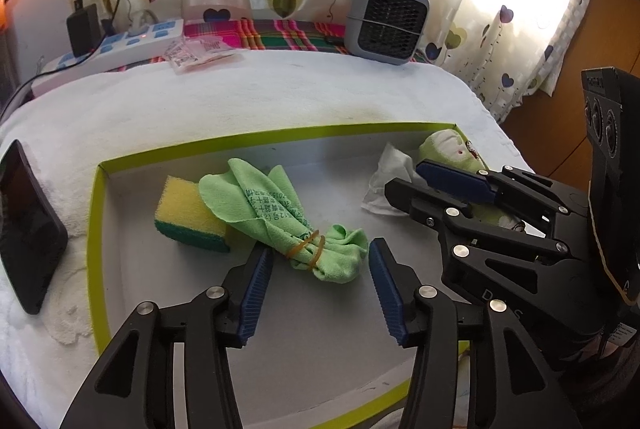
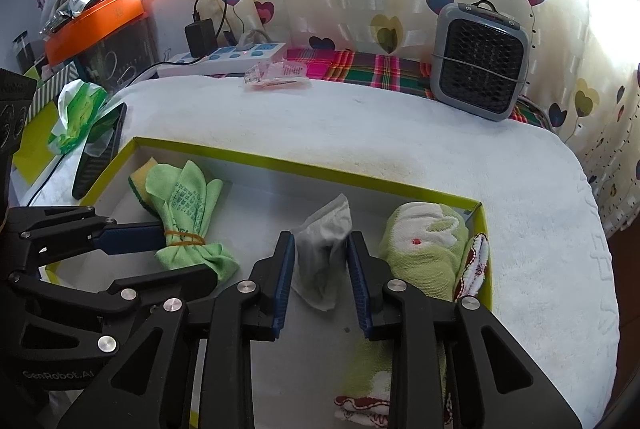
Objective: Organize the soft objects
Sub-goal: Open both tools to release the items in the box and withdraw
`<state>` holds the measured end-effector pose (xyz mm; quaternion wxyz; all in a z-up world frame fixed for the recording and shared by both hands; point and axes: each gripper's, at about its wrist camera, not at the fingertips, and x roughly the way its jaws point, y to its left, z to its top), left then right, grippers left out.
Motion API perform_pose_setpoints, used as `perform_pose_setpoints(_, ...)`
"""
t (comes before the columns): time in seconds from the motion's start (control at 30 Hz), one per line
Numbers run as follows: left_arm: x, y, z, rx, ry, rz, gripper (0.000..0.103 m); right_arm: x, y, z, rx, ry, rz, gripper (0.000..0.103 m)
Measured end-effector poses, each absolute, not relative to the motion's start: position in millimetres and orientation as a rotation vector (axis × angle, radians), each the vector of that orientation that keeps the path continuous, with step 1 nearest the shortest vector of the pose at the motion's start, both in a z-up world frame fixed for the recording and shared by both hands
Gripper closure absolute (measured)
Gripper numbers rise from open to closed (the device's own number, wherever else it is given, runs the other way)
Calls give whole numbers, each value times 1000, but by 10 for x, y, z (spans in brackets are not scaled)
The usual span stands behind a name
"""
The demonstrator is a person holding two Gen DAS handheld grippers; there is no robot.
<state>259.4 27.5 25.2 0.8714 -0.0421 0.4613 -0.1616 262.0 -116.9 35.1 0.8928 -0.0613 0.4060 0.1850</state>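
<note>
A shallow white box with a yellow-green rim (image 1: 280, 137) (image 2: 280, 165) holds the soft things. A green cloth bundle (image 1: 276, 205) (image 2: 188, 213), tied with a rubber band, leans on a yellow and green sponge (image 1: 188, 213) (image 2: 140, 181). My left gripper (image 1: 320, 249) (image 2: 188, 253) is open around the bundle's tied end, its pads clear of it. My right gripper (image 2: 320, 237) (image 1: 404, 176) stands open astride a crumpled white tissue (image 2: 320, 261) (image 1: 390, 165), which stands loose between the pads. A rolled green and white towel (image 2: 428, 241) (image 1: 444, 145) lies along the box's right side.
The box rests on a white towel (image 1: 280, 89) that covers the table. A dark phone (image 1: 28, 229) (image 2: 100, 153) lies left of the box. A grey fan (image 1: 384, 21) (image 2: 480, 65) and a power strip (image 1: 120, 45) stand at the back by the curtain.
</note>
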Motion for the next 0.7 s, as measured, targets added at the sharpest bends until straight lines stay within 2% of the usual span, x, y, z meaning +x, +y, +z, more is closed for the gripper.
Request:
perform_pose_setpoints(0.17, 2563, 300, 266, -93, 963, -333, 52, 2612, -1154, 357, -125, 840, 390, 63)
perform_pose_setpoints(0.7, 2326, 388, 412, -89, 930, -289, 51, 2410, -1221, 519, -85, 793, 376, 61)
